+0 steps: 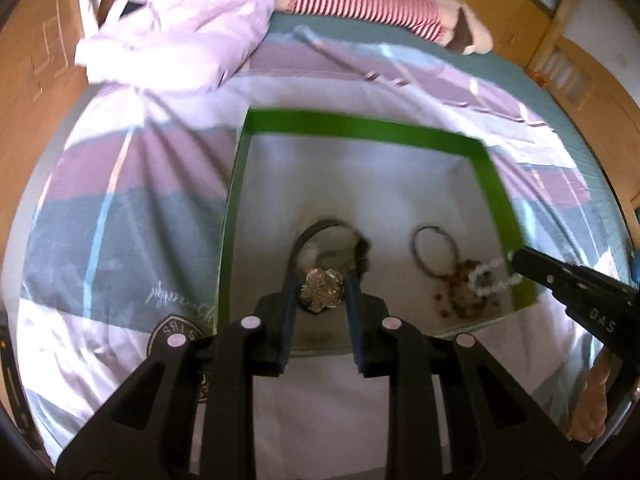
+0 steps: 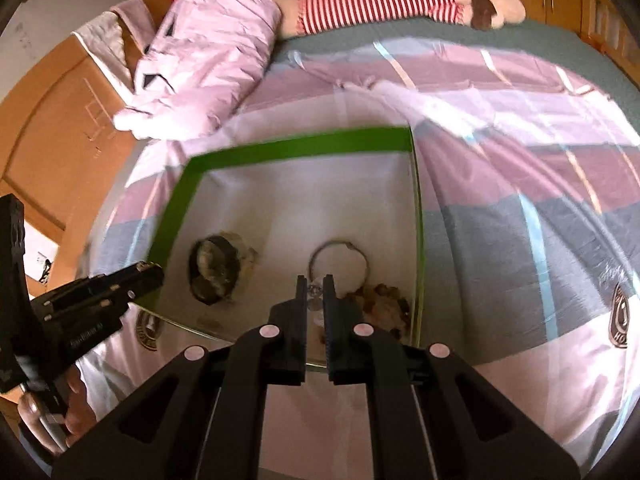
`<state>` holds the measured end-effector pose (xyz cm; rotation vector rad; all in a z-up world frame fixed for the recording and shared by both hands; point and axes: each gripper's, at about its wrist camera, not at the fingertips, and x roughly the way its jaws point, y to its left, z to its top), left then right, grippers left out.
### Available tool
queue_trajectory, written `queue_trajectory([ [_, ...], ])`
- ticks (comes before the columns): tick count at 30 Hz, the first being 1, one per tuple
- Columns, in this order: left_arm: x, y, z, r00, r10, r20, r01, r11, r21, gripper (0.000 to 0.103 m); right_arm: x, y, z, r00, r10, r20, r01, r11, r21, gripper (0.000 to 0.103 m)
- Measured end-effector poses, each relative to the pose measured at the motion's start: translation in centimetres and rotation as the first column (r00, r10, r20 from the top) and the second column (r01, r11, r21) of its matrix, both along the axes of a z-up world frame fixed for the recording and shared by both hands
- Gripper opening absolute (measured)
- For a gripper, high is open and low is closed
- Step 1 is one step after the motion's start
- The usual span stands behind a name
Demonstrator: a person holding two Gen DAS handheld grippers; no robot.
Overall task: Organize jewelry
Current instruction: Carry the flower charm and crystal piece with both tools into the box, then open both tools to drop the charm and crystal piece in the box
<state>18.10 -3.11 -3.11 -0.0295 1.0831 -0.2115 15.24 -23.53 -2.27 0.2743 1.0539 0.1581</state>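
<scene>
Over the green-rimmed box (image 1: pixel 360 126) on the striped bedspread (image 1: pixel 120 208), the left gripper (image 1: pixel 320 280) clamps a dark watch (image 1: pixel 322 290) by its flower-shaped face. Rightward, a thin bangle (image 1: pixel 434 252) lies inside, then the right gripper (image 2: pixel 315 294) pinches a clear-beaded bracelet (image 1: pixel 490 278).

You have one green-rimmed tray (image 1: pixel 362 124), one watch (image 1: pixel 322 290), one thin ring bracelet (image 1: pixel 434 252), one beaded bracelet (image 1: pixel 490 276) (pale beads), and two grippers (image 1: pixel 320 284) (image 2: pixel 316 296).
</scene>
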Motion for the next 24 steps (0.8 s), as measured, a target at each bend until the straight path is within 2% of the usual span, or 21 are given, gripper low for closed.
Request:
queue_trajectory([
  [5,0.6,0.0,-2.2,0.999,-0.001,-0.042,0.004,0.999,0.051,0.024,0.6,-0.2,-2.4,0.998,-0.005,-0.067,0.005,1.000,0.002,0.007],
  [10,0.6,-0.2,-2.5,0.999,-0.002,-0.046,0.005,0.997,0.074,0.025,0.5,-0.5,-4.2,0.990,-0.038,-0.136,0.040,0.999,0.009,0.008],
  [11,0.5,-0.1,-2.5,0.999,0.003,-0.047,0.001,0.998,0.066,0.026,0.5,-0.6,-4.3,0.990,-0.046,-0.135,0.048,0.999,0.016,0.008],
  [12,0.6,0.0,-2.5,0.999,0.005,-0.051,-0.002,0.999,0.054,0.034,0.4,-0.6,-4.1,0.991,-0.047,-0.127,0.047,0.999,0.004,0.008],
  [13,0.6,0.1,-2.4,0.999,0.006,-0.052,-0.003,0.999,0.048,0.045,0.2,-0.4,-4.0,0.991,-0.046,-0.124,0.044,0.999,-0.016,0.012],
  [15,0.5,0.3,-2.1,0.999,0.017,-0.034,-0.016,0.999,0.052,0.060,0.0,-0.2,-3.7,0.993,-0.042,-0.113,0.039,0.999,-0.034,0.017],
  [16,0.3,0.3,-1.8,1.000,0.028,-0.014,-0.027,0.997,0.068,0.068,-0.2,0.0,-3.5,0.994,-0.036,-0.106,0.032,0.999,-0.030,0.024],
  [19,-0.1,0.4,-1.0,0.999,0.032,0.011,-0.033,0.997,0.065,0.074,-0.5,0.5,-3.0,0.995,-0.030,-0.093,0.026,0.999,-0.043,0.051],
  [21,-0.3,0.4,-0.5,0.999,0.028,0.019,-0.029,0.998,0.053,0.077,-0.9,0.7,-2.4,0.998,-0.031,-0.058,0.028,0.998,-0.059,0.054],
  [24,-1.1,0.1,0.3,0.999,0.022,0.050,-0.026,0.996,0.080,0.085,-1.8,0.7,-1.0,0.999,-0.050,0.010,0.051,0.996,-0.070,0.060],
])
